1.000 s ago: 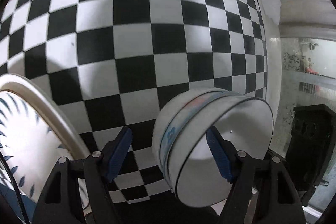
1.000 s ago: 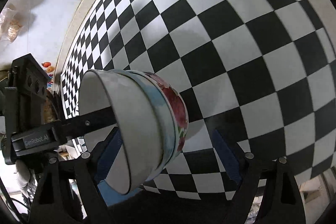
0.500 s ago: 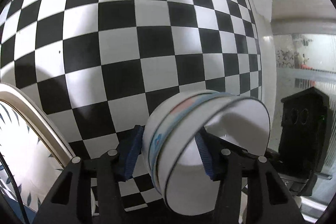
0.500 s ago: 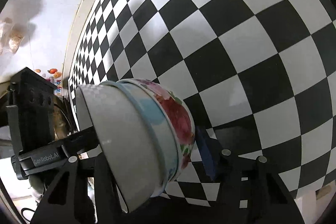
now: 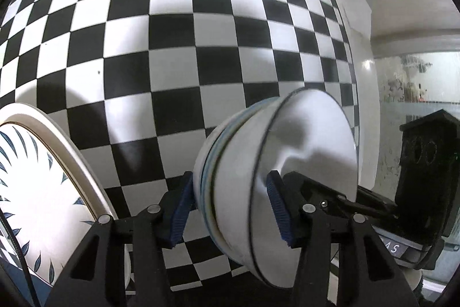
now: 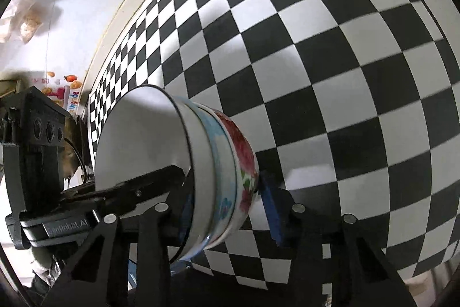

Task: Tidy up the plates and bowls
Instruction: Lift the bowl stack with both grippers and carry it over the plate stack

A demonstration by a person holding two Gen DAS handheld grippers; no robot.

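a black-and-white checkered tablecloth [image 5: 201,53] covers the table. a large plate [image 5: 37,180] with blue leaf markings and a cream rim lies at its left edge in the left wrist view.

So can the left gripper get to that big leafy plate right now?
Probably not yet. The left gripper is already clamped on the stack of bowls, so its jaws are full. The leafy plate sits close beside it, with nothing between them.
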